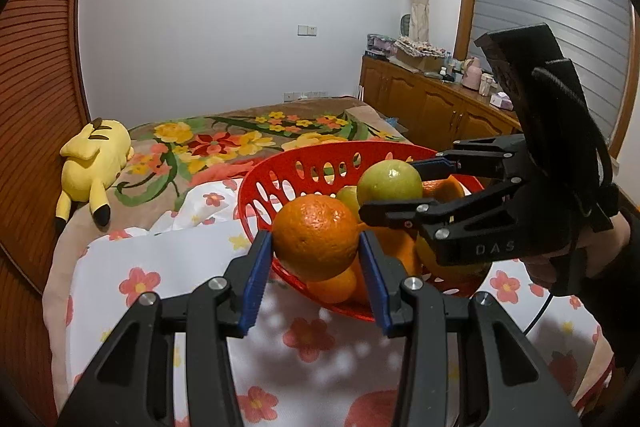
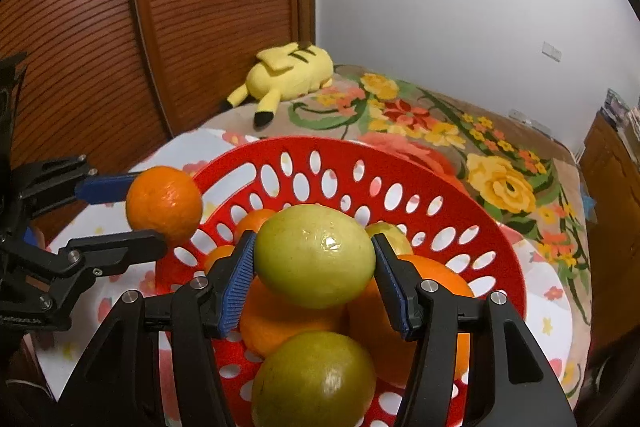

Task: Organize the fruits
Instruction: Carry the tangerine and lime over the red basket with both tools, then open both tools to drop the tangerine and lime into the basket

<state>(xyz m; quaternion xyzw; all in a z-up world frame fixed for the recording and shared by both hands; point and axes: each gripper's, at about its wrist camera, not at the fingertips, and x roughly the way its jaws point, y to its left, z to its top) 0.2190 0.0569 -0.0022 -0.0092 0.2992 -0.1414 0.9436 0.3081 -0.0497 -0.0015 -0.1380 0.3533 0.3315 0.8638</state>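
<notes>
While both grippers hold fruit over the red basket (image 2: pixel 492 259), each piece shows clearly. The left gripper (image 1: pixel 316 259) has its blue pads pressed on an orange (image 1: pixel 316 237) — round, bright, with a dimpled glossy skin — held above the basket's near rim. The right gripper (image 2: pixel 314 277) is clamped on a green fruit (image 2: pixel 314 255) (yellow-green, smooth, with a small highlight on its skin), held above the pile inside the basket. Below it lie more oranges (image 2: pixel 276 323) and another green fruit (image 2: pixel 314 379), darker and duller in tone.

The basket is plastic, pierced with oval holes, and sits on a white cloth with red flowers (image 1: pixel 160 267). That cloth covers part of a bed spread with a brown blanket with large flowers (image 1: pixel 240 139). A yellow plush toy (image 1: pixel 94 163) lies near the slatted wooden door (image 2: pixel 80 27). Across the room — beside the window with closed blinds (image 1: pixel 548 15) — stands a wooden cabinet (image 1: pixel 432 103) with bottles and boxes on top, under white walls.

On the right gripper's body the letters "DAS" can be read.
</notes>
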